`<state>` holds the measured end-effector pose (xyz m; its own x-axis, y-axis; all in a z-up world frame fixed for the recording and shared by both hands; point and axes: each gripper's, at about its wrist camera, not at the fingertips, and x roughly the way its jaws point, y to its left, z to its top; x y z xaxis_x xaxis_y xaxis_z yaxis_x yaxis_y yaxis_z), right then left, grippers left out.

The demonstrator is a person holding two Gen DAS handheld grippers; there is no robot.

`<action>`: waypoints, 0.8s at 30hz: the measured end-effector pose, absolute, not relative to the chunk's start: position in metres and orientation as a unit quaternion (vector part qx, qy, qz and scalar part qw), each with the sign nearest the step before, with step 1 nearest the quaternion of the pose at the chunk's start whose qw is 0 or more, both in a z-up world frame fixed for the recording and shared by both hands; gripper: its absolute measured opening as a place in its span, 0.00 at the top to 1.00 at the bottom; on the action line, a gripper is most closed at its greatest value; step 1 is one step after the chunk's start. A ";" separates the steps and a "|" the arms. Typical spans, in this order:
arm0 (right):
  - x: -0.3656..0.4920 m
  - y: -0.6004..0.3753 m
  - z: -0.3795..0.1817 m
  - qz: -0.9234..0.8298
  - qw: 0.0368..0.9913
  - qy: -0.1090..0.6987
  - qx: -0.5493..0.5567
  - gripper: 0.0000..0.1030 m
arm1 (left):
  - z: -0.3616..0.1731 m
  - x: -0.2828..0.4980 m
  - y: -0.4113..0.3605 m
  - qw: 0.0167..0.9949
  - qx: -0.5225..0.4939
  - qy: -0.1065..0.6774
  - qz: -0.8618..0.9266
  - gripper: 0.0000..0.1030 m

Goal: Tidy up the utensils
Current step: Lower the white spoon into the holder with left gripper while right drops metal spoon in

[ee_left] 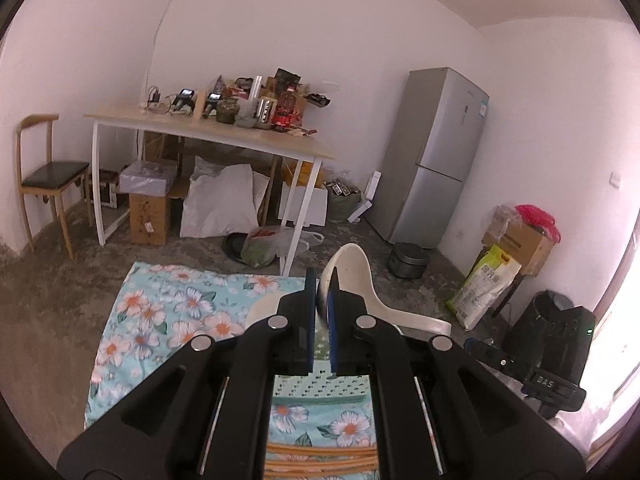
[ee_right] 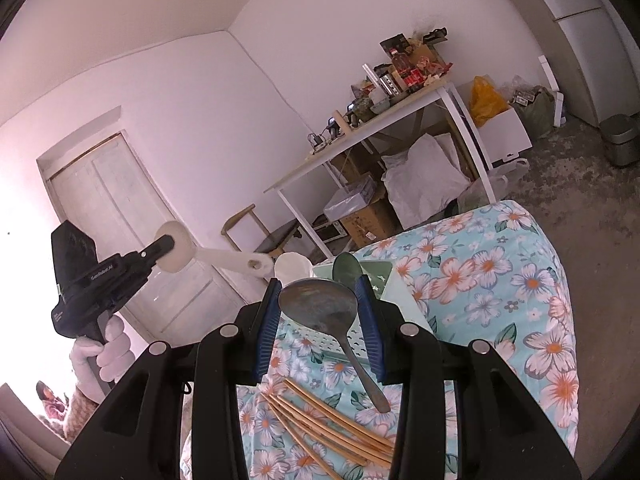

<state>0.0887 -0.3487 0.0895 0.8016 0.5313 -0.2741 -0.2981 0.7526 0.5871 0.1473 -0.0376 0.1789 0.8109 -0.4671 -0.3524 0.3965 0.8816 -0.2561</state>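
Note:
My left gripper (ee_left: 322, 286) is shut on a white rice paddle (ee_left: 356, 280) by its bowl, held up in the air; the handle points right. It also shows in the right wrist view (ee_right: 216, 256), with the left gripper (ee_right: 160, 246) clamped on its round end. My right gripper (ee_right: 318, 316) is open above a large metal spoon (ee_right: 324, 308) that lies across the green perforated tray (ee_right: 356, 340). A dark green spoon (ee_right: 347, 268) sits in the tray behind it. Several wooden chopsticks (ee_right: 324, 424) lie on the floral cloth (ee_right: 500, 280) below.
A white cup (ee_right: 292, 266) stands at the tray's far left. Beyond the floral table stand a cluttered white table (ee_left: 208, 132), a wooden chair (ee_left: 44, 176), a grey fridge (ee_left: 436, 152), boxes and bags on the floor. My right gripper's body (ee_left: 548, 340) is at the right.

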 end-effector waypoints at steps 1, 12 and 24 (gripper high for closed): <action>0.089 -0.349 0.089 0.228 0.910 0.218 0.270 0.64 | 0.180 0.149 -0.045 0.951 -0.071 0.201 -0.223 0.96; 0.094 -0.346 0.080 0.217 0.911 0.235 0.261 0.64 | 0.145 0.171 -0.127 0.961 0.109 0.184 -0.177 0.96; 0.101 -0.343 0.075 0.213 0.910 0.245 0.257 0.64 | 0.123 0.202 -0.133 0.929 0.037 0.272 -0.248 0.63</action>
<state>0.1008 -0.3429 0.0752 0.7887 0.5143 -0.3367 -0.2621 0.7768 0.5726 0.2018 -0.1327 0.1233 0.7286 -0.4413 -0.5238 0.4815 0.8739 -0.0664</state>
